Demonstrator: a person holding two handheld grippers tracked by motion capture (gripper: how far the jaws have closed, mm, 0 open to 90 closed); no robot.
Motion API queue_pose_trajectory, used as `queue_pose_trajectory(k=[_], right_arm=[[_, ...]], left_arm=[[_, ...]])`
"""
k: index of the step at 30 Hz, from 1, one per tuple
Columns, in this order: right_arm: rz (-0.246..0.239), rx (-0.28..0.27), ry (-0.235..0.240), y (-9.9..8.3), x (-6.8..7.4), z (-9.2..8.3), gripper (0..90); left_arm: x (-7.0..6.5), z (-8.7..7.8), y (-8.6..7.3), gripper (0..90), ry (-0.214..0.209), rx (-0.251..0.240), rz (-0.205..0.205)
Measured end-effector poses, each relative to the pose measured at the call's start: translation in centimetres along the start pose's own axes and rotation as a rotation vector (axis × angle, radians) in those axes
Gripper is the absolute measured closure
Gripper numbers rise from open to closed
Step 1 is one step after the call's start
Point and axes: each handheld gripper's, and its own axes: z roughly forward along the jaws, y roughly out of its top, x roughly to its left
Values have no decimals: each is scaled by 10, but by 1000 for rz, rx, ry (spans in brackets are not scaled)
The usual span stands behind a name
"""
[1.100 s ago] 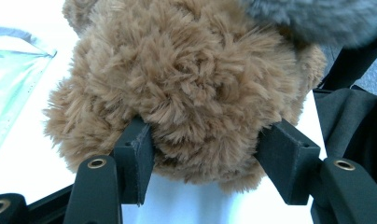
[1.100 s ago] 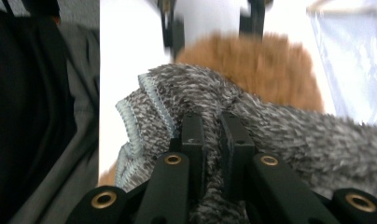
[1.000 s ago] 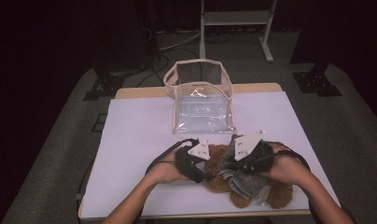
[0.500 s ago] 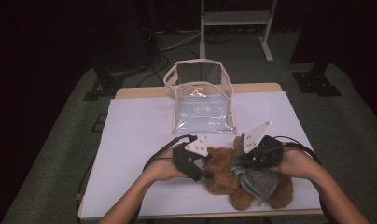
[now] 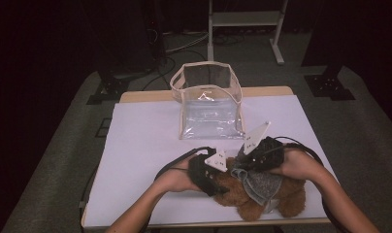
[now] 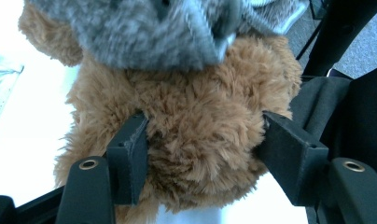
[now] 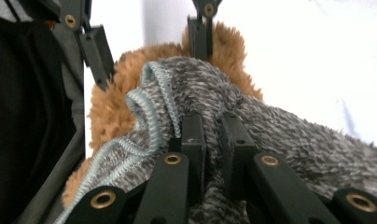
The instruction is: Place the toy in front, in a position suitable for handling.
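Fingers (image 6: pixel 128 154) of the left gripper (image 5: pixel 219 183) clasp the brown teddy bear (image 5: pixel 252 206) on either side, their pads sunk into its fur, pinning the toy to the white tabletop (image 5: pixel 145 145). Between the two grippers lies the grey knit garment (image 5: pixel 264 183), draped over the bear just beyond the left fingers. The right gripper (image 5: pixel 243 165) has its fingers closed tight on a fold of that knit beside the pale blue hem. Compared with a second ago, the right gripper sits slightly farther from the left and its plate tilts more, which suggests the garment is being tugged along the bear while the left steadies it. A clear bag (image 5: pixel 211 116) stands open well beyond both pairs of fingers.
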Motion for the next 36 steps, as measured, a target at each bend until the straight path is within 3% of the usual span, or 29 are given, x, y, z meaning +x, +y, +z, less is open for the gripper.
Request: queue_pose_trajectory(k=[2,7,9,16,20,23,28,33,36], right_arm=[[8,22,0,-8,-1,-8,810],[84,21,-44,-35,-9,-42,810],[116,17,-46,-44,-12,-47,810],[149,-26,0,-62,-2,-32,815],[154,-52,18,-73,10,-32,816],[132,-31,14,-69,14,-33,815],[69,-13,13,-44,12,-34,814],[14,13,18,-16,7,-10,812],[14,15,21,-18,5,-11,812]], left_arm=[[0,0,-1,357,-2,-2,0],[-2,-1,-1,356,5,-1,-9],[-1,-3,1,354,4,-7,-17],[15,-12,10,269,12,-66,-100],[13,-4,13,321,-20,-29,-87],[6,0,14,325,-21,-7,-63],[-2,3,18,335,-17,7,-28],[-5,4,20,339,-4,28,-1],[-4,3,17,339,-6,18,-7]])
